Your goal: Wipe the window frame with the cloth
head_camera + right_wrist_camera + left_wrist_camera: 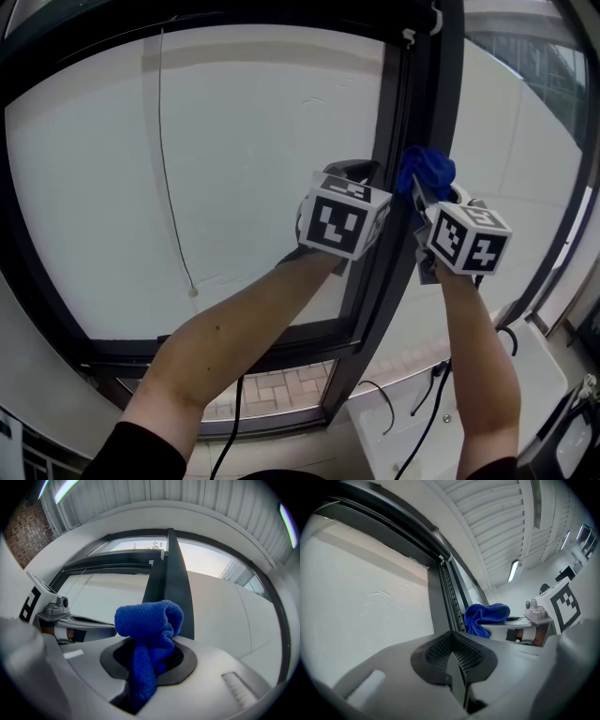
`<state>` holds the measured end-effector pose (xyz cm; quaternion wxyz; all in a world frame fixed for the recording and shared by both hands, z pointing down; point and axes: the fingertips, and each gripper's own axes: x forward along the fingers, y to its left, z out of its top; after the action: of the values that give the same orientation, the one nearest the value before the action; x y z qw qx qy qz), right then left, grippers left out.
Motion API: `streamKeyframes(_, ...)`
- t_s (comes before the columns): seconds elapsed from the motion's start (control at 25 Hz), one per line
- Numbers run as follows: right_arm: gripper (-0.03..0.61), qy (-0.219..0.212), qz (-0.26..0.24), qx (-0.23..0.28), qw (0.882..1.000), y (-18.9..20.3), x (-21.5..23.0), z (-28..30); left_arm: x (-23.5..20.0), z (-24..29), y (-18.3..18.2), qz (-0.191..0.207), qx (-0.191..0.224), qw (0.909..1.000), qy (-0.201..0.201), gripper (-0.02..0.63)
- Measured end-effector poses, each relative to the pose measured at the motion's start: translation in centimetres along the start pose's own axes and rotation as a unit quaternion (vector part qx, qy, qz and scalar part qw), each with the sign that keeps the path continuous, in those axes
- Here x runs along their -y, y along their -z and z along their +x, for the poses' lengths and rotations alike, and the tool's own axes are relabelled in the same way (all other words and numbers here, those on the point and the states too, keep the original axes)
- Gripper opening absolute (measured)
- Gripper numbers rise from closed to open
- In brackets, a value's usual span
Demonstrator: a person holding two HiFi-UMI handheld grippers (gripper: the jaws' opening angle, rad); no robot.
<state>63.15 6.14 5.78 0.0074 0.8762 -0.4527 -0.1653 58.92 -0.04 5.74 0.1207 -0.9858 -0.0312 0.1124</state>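
Window frame (412,141): one dark upright bar divides two panes, and both grippers are raised beside it. The left gripper (454,657) has its jaws pressed together on nothing, likely just waiting. The right gripper (150,660) clamps the single blue cloth (146,625), bunched forward at the bar for wiping.
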Motion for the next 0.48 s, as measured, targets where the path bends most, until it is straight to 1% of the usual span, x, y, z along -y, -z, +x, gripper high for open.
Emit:
streamKeyframes(0.12, 0.087, 0.002, 0.0, 0.001, 1.0, 1.3, -0.2, -0.3, 0.3, 0.2, 0.8, 0.0, 0.0, 1.0, 0.005, -0.009)
streamKeyframes(0.36, 0.087, 0.005, -0.001, -0.015, 1.0, 4.1, -0.7, -1.1, 1.1, -0.3, 3.0, -0.021, -0.006, 0.9997, 0.012, -0.009)
streamKeyframes(0.48, 0.087, 0.005, 0.002, -0.022, 1.0, 5.6, -0.9, -1.5, 1.4, -0.7, 4.2, -0.022, -0.009, 0.9996, 0.013, -0.009)
